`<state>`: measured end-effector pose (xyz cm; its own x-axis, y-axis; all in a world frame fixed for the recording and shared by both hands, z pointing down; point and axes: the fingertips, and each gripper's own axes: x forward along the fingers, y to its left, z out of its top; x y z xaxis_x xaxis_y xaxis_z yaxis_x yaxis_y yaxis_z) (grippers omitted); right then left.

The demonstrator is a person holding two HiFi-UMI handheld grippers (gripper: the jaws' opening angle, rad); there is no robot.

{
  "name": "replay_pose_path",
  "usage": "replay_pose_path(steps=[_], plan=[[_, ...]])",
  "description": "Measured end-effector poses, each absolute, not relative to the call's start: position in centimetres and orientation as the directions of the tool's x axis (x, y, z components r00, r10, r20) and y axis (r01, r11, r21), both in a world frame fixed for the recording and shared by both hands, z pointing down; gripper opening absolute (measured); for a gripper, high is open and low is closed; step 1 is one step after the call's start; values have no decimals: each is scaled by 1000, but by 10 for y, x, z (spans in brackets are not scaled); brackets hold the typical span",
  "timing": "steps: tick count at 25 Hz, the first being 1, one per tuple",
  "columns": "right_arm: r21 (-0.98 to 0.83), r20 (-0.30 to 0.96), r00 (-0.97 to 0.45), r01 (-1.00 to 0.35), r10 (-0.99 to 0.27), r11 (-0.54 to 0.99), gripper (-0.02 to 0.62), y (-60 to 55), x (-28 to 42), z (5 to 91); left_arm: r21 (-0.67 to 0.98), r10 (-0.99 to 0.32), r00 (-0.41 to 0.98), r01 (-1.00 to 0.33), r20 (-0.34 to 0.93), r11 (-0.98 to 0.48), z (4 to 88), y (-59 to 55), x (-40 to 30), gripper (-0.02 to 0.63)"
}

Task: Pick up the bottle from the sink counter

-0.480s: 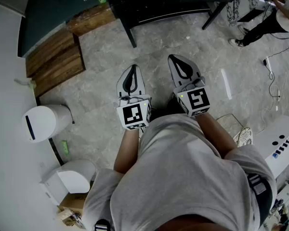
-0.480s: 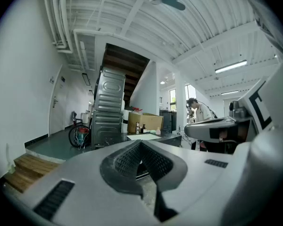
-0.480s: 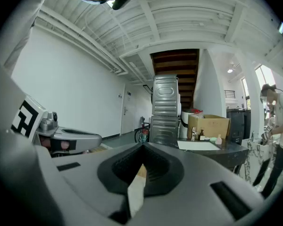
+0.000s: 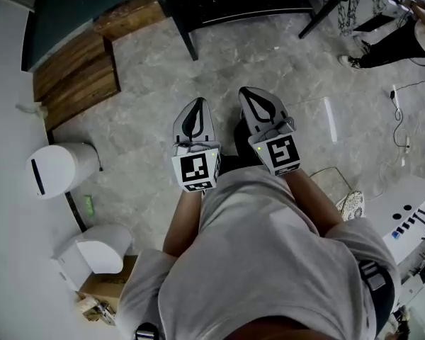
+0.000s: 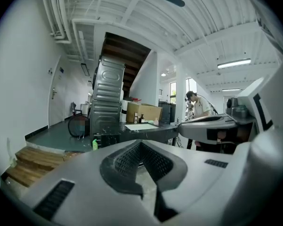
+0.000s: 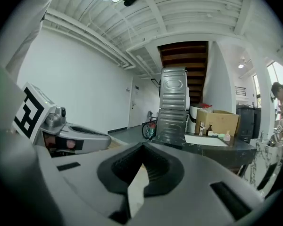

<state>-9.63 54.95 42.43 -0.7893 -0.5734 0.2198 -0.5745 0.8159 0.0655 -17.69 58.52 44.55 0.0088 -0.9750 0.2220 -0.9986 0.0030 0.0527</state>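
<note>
Far ahead stands a dark counter (image 6: 217, 147) with a pale rectangular inset. On it are small brown bottles (image 6: 201, 128) and a clear pink-tinted bottle (image 6: 228, 135). The left gripper view shows the same counter (image 5: 148, 128) and brown bottles (image 5: 136, 118). My left gripper (image 4: 194, 104) and right gripper (image 4: 248, 92) are held side by side in front of the person's body, over the grey floor. Both are shut with nothing between the jaws, and both are far from the counter. Each gripper view shows its own shut jaws, left gripper (image 5: 141, 146) and right gripper (image 6: 142, 148).
A cardboard box (image 6: 222, 121) and a ribbed metal cabinet (image 6: 172, 105) stand behind the counter. Wooden steps (image 4: 74, 76) and two white bins (image 4: 57, 168) lie at the left. A green bottle (image 5: 95, 145) stands on the floor. A person (image 5: 198, 105) stands at the far right.
The head view has shifted a little, so the floor things sit slightly higher and further left. The right gripper has drifted slightly left. Both grippers stay shut.
</note>
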Motion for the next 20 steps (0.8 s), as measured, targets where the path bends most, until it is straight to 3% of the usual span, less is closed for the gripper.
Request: replay_pose_path(steps=[11, 20], plan=[[84, 231, -858, -452, -458, 888, 9, 421, -124, 422, -21, -968, -22, -1000, 250, 17, 426, 458, -183, 13], [16, 203, -840, -511, -503, 859, 9, 305, -76, 415, -26, -950, -7, -1000, 312, -2, 427, 352, -152, 14]])
